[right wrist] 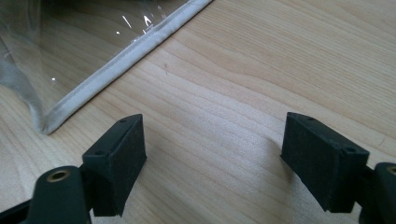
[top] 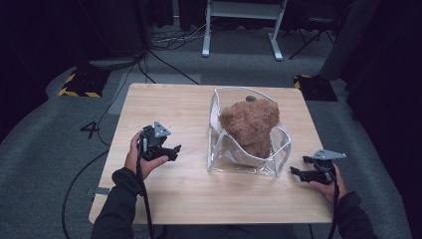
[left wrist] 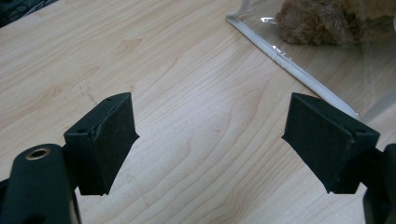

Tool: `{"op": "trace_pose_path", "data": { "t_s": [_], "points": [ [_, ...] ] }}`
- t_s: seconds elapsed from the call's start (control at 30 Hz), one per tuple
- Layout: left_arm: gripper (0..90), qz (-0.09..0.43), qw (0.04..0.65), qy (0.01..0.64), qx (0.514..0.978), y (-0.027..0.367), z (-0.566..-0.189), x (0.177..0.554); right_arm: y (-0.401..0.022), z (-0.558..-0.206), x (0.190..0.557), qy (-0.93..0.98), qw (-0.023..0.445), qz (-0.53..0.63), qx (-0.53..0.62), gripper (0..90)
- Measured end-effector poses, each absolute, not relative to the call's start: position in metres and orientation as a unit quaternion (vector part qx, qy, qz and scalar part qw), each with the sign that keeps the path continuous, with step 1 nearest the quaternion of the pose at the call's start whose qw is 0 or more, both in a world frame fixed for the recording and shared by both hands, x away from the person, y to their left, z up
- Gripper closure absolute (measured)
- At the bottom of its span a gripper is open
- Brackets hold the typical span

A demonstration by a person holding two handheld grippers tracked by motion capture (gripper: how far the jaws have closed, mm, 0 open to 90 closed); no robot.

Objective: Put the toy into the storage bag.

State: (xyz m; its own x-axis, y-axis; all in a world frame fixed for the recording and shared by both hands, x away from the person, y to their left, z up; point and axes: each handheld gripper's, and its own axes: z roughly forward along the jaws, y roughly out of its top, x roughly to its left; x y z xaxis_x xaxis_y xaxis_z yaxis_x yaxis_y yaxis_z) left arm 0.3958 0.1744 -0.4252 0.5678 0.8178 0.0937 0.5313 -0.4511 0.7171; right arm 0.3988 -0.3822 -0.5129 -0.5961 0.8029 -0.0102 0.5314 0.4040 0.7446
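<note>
Now both grippers flank the clear pouch holding the brown plush toy.
Left gripper and right gripper hover with fingers wide and empty; the clear plastic pouch stands mid-desk, brown plush toy inside. Best to pinch the pouch's stiff seams, not the slack film.

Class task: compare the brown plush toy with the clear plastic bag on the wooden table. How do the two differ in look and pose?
The plush toy is brown, fuzzy and opaque; the clear bag is smooth, glossy and see-through, with pale piped edges. The plush toy sits inside, rising above the rim; the clear bag stands open around it, resting directly on the table. The toy looks rounded and lumpy; the bag is boxy with sagging walls. Both sit on the table's far right part, untouched by either gripper.
</note>
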Motion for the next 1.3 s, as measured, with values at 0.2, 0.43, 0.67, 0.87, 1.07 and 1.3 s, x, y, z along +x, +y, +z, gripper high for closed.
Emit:
{"op": "trace_pose_path", "data": {
  "t_s": [0.2, 0.43, 0.67, 0.87, 1.07, 1.3],
  "points": [
    [17.0, 0.216, 0.319, 0.415, 0.824, 0.182, -0.434, 0.391, -0.382, -0.513, 0.399, 0.817, 0.188, 0.362, 0.408, 21.6],
    [17.0, 0.215, 0.309, 0.424, 0.824, 0.193, -0.445, 0.385, -0.382, -0.513, 0.399, 0.817, 0.188, 0.362, 0.408, 21.6],
    [17.0, 0.217, 0.296, 0.43, 0.825, 0.2, -0.455, 0.381, -0.382, -0.513, 0.399, 0.816, 0.188, 0.362, 0.409, 21.6],
    [17.1, 0.208, 0.29, 0.434, 0.827, 0.205, -0.463, 0.378, -0.382, -0.513, 0.399, 0.816, 0.188, 0.362, 0.409, 21.6],
    [16.9, 0.195, 0.298, 0.437, 0.826, 0.211, -0.468, 0.375, -0.382, -0.513, 0.399, 0.816, 0.188, 0.362, 0.409, 21.6],
    [17.0, 0.202, 0.283, 0.435, 0.83, 0.215, -0.477, 0.368, -0.382, -0.513, 0.399, 0.816, 0.188, 0.362, 0.409, 21.6]
  ]
}}
